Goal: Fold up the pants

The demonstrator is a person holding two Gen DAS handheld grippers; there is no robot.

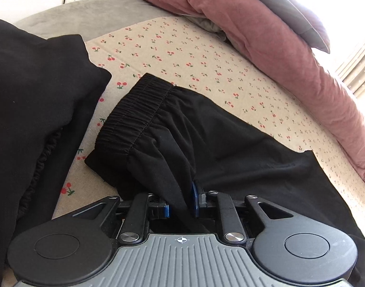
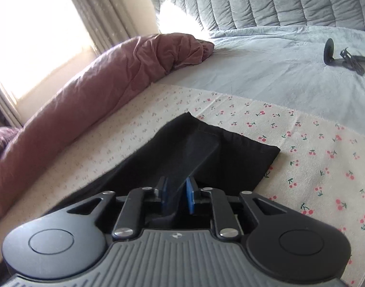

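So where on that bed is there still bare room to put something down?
Cherry-print cloth lies bare between the black pants and pink duvet; the grey sheet beyond is mostly bare. Crowded near the waistband, beside another black garment.

A home bedroom: a bed [image 2: 266, 71] with a grey sheet and a quilted grey headboard [image 2: 278, 2], a rumpled pink duvet [image 2: 86, 91] along its far edge, a cherry-print cloth [image 1: 206, 55] spread over it, and a curtained, sunlit window [image 2: 39, 33] beside it.
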